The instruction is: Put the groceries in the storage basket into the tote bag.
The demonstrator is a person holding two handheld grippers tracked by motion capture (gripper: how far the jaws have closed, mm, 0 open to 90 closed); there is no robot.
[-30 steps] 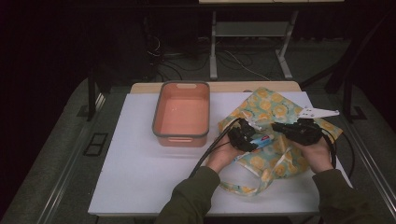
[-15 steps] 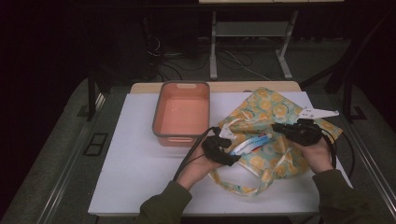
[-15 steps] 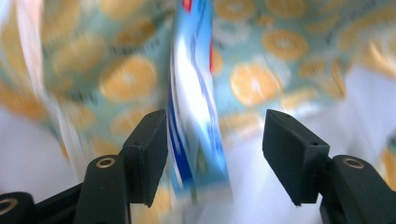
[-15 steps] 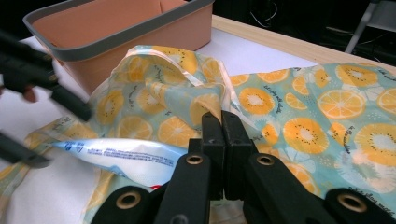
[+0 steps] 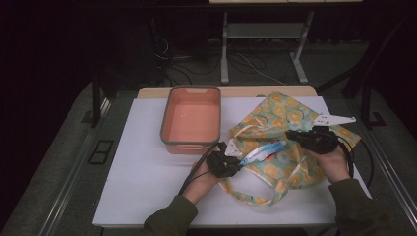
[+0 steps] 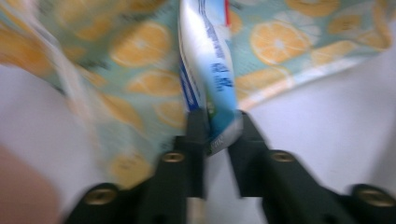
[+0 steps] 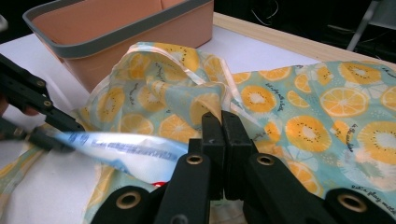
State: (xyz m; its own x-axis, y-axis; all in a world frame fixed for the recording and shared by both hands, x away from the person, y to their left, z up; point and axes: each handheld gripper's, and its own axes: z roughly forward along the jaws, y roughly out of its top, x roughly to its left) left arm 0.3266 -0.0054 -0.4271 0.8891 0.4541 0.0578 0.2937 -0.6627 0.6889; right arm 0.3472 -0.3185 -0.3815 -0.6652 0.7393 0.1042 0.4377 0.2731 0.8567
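Note:
A fabric bag (image 5: 290, 115) printed with orange slices lies at the right of the white board. A white and blue tube (image 5: 260, 151) sticks out of its mouth toward the left. My left gripper (image 5: 234, 154) has just been closing and is shut on the tube's flat end (image 6: 205, 60); the tube sits between its jaws (image 6: 217, 126). My right gripper (image 5: 292, 134) is shut on a fold of the bag's rim (image 7: 220, 121) and holds it up. In the right gripper view the tube (image 7: 126, 149) runs left to the left gripper (image 7: 63, 135).
A pink bin (image 5: 190, 143) with a grey rim stands empty just behind the left gripper, close to the bag's left edge (image 7: 121, 32). The bag's ribbon handles trail toward the board's front (image 5: 255, 199). Bare white board (image 5: 142, 187) lies to the left.
The left gripper has moved left, away from the bag's mouth, and closed on the tube, which now lies drawn out of the bag. The right gripper has stayed put on the fabric.

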